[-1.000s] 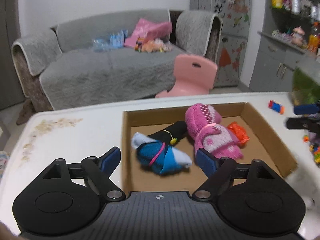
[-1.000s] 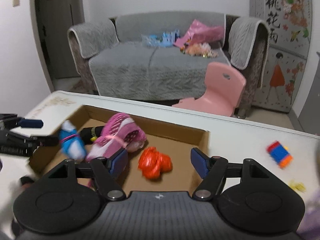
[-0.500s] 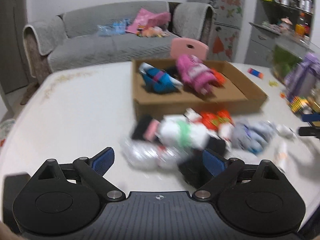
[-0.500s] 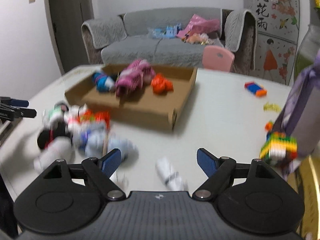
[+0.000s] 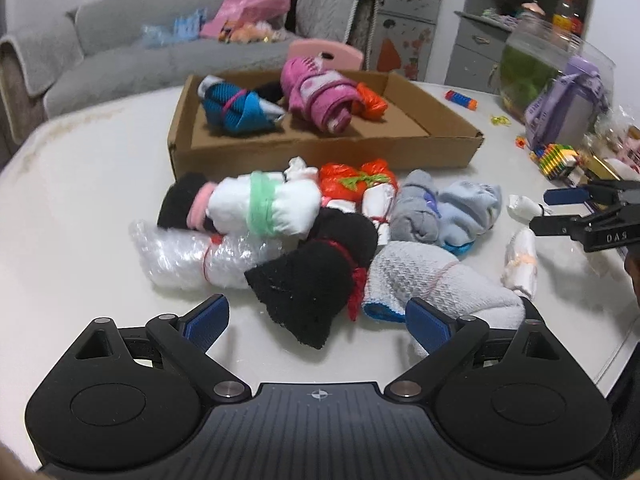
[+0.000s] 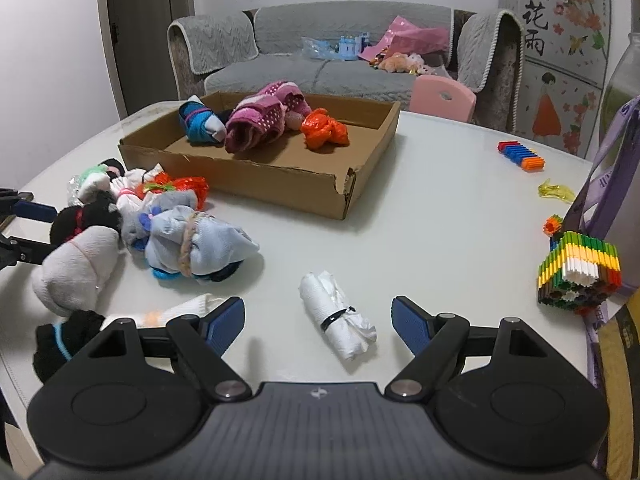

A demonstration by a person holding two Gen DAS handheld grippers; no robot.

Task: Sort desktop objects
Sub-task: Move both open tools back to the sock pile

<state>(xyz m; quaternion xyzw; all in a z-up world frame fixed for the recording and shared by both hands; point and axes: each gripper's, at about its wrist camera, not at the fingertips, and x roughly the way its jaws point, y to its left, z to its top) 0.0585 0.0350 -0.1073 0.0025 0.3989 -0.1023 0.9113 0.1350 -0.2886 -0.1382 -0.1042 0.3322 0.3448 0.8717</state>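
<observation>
A shallow cardboard box (image 5: 320, 152) (image 6: 280, 184) holds a blue bundle (image 5: 236, 108), a pink bundle (image 5: 320, 92) and an orange bag (image 5: 370, 102). In front of it lies a pile of rolled socks and bundles. My left gripper (image 5: 316, 320) is open and empty, just short of a black sock roll (image 5: 316, 276) and a grey-white roll (image 5: 424, 276). My right gripper (image 6: 320, 320) is open and empty, with a white roll tied with a black band (image 6: 340, 320) lying between its fingers. A light blue bundle (image 6: 192, 240) lies to its left.
On the white table (image 6: 440, 220) at the right stand a striped block of straws (image 6: 576, 272), a purple bag (image 6: 616, 184), a small blue-orange toy (image 6: 520, 154) and a yellow scrap (image 6: 556, 192). A grey sofa (image 6: 320, 68) and a pink chair (image 6: 444, 94) are behind.
Both grippers have pulled back from over the box to the near side of the table and lower. The pile and the white roll have come into view. Both stay open.
</observation>
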